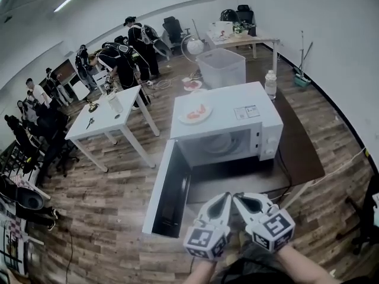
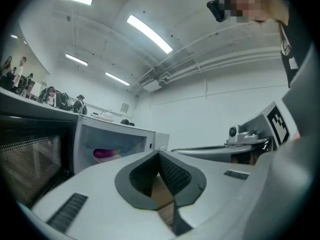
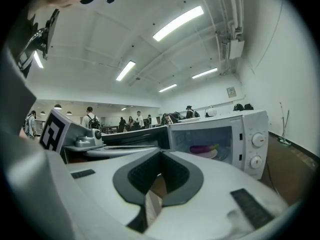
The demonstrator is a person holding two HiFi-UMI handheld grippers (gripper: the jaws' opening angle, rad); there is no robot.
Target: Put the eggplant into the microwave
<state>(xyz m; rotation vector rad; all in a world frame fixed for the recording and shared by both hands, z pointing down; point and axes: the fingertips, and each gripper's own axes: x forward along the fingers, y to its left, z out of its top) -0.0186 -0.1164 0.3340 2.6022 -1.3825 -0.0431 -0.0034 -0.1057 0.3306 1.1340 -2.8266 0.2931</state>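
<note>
Left gripper (image 2: 159, 154), right gripper (image 3: 160, 155): jaws pinched shut, empty. Long purple eggplant (image 3: 202, 148) ahead of jaws, inside white boxy microwave (image 1: 225, 102). White-framed door (image 1: 170, 197) open: hard shove risks slam, jolting eggplant.

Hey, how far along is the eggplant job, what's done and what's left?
Done: the eggplant lies on a plate inside the microwave. In hand: nothing; the left claw and right claw are both shut and empty, in front of it. Left: the door hangs open, so closing it may be the only remaining step.
</note>
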